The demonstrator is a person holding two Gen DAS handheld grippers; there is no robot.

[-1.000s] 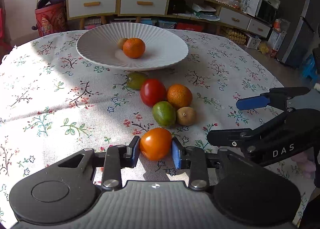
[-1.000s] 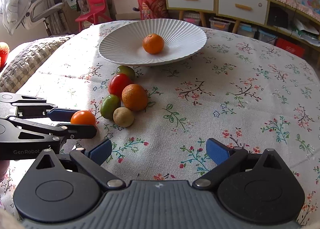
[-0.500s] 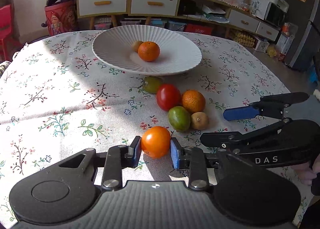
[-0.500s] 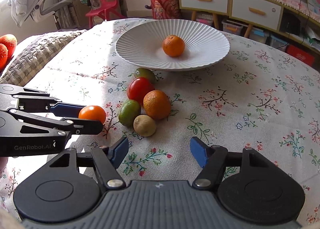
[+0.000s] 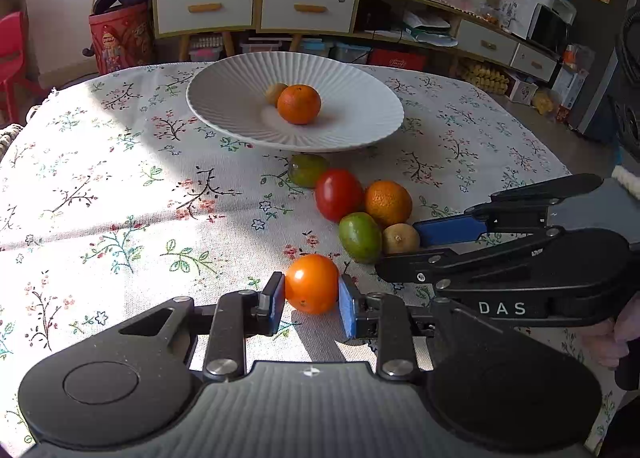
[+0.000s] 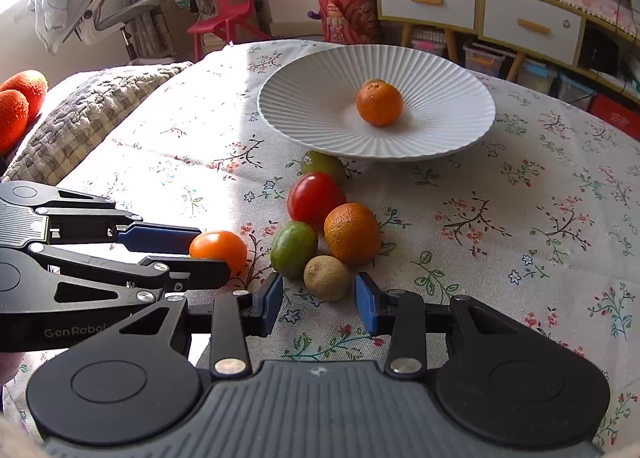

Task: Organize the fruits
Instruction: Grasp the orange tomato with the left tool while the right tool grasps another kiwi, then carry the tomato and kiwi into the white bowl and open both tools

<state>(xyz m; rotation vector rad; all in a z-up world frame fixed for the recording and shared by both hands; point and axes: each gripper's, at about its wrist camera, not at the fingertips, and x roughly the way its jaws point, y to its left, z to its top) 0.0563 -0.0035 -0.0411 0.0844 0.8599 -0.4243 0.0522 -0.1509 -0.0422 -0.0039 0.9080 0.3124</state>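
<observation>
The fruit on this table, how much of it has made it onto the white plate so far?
Done: an orange and a small brownish fruit behind it lie on the white plate. In hand: the left gripper is shut on an orange tomato; the right gripper is closing around a small brown fruit, not yet pressing it. Left: a red tomato, another orange and two green fruits on the cloth.

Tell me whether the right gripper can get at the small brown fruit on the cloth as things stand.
Probably yes: the small brown fruit lies just ahead of the right gripper, whose jaws are closing without pressing it yet. The green fruit and orange crowd behind, not between.
</observation>
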